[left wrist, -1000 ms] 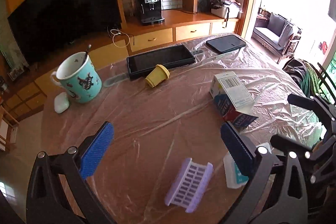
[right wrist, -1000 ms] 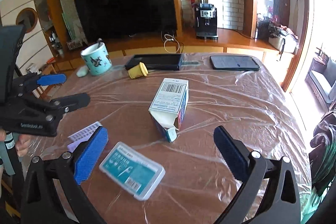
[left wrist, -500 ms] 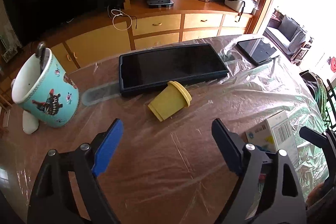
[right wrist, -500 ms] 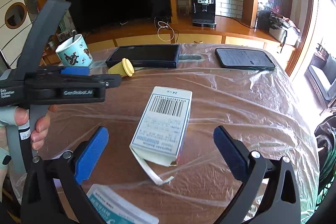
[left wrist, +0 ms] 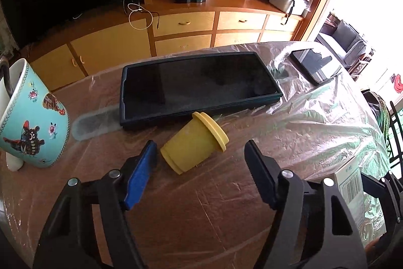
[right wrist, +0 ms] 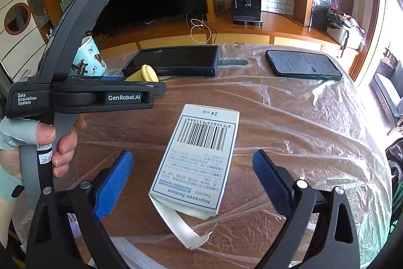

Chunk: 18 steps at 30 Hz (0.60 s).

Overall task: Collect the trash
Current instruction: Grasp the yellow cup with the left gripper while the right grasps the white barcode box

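Plastic-covered table (left wrist: 314, 132): left gripper (left wrist: 200, 158) gapes around the yellow cup (left wrist: 194, 146) mid-frame; right gripper (right wrist: 192, 174) gapes, empty, astride the tablet box (right wrist: 199, 160).

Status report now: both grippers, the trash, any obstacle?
Left gripper open, lined up on tipped yellow cup. Right gripper open, straddling tablet box, not touching. Black tablet directly behind cup.

yellow cup (left wrist: 194, 143), white box (right wrist: 199, 160), turquoise mug (left wrist: 30, 122)
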Available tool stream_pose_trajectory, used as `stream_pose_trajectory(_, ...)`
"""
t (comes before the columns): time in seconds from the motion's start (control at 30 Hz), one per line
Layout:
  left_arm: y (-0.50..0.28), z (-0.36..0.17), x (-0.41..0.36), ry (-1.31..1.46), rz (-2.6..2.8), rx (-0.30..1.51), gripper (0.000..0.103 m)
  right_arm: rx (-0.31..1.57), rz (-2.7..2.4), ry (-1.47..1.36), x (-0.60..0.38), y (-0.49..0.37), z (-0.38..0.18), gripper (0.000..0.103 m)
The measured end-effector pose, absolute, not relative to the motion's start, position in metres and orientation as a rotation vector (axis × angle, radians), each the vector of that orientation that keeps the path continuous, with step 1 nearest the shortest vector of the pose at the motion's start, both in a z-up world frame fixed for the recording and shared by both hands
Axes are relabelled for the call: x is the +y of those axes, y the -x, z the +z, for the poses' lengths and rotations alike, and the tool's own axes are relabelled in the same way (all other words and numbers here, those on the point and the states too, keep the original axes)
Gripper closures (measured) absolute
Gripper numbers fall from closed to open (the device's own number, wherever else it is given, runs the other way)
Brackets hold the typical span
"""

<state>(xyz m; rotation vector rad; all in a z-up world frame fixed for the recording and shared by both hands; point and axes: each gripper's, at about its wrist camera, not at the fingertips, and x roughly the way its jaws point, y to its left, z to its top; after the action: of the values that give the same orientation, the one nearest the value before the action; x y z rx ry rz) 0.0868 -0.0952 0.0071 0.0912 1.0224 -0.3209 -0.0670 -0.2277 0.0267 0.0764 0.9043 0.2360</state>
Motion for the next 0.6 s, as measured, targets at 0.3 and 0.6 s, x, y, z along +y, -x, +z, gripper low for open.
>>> stream_pose_trajectory(0.3, -0.086, 0.008, -0.102, -0.163, -0.328, 1.001, 0.052, 0.928, 0.231, -0.096, -0.232, 0.063, 0.018, 0.05)
stream_pose_trajectory(0.6, -0.07, 0.016, -0.101, -0.166, -0.356, 0.976, 0.052, 0.916, 0.244, -0.128, -0.243, 0.068, 0.019, 0.057)
